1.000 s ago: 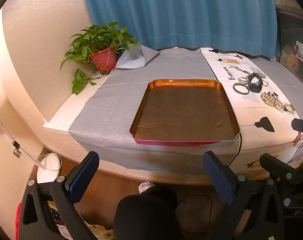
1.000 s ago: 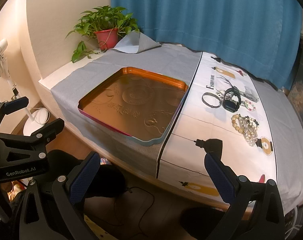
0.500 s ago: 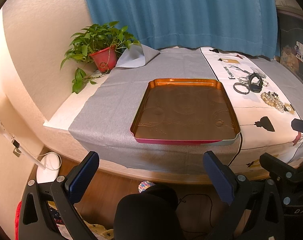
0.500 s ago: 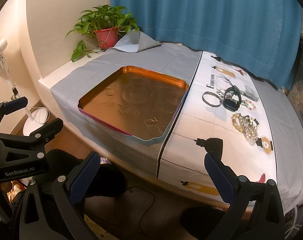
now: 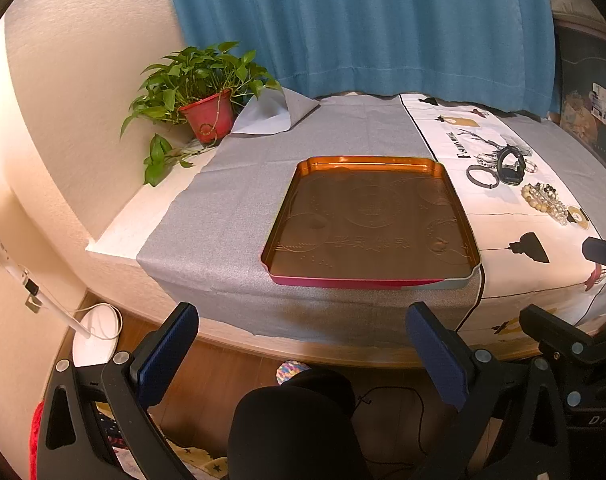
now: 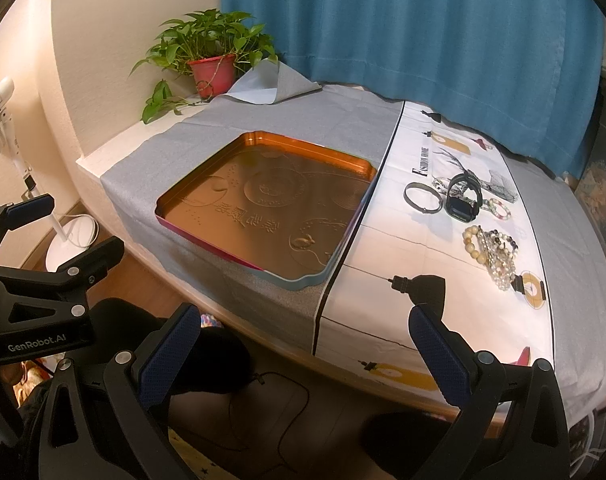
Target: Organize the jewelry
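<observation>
An empty copper-coloured tray [image 5: 455, 196] [image 6: 191, 236] lies on a grey cloth. To its right, on a white printed cloth, lie a dark bangle [image 6: 422, 197] [image 5: 481, 176], a black watch [image 6: 463, 200] [image 5: 510, 168], a small pastel bead bracelet [image 6: 499, 208] and a pile of beaded bracelets [image 6: 493, 250] [image 5: 545, 200]. My left gripper [image 5: 303, 344] is open and empty, below the table's front edge before the tray. My right gripper [image 6: 303, 344] is open and empty, below the front edge, nearer the jewelry.
A potted plant [image 5: 205, 100] [image 6: 213, 58] stands at the back left by the wall. A blue curtain [image 6: 423, 40] hangs behind the table. A white fan's base [image 5: 95, 336] stands on the floor at left. The left gripper's body [image 6: 43, 292] shows in the right wrist view.
Both views have shifted only slightly; the grippers stay open and the tray and jewelry have not moved.
</observation>
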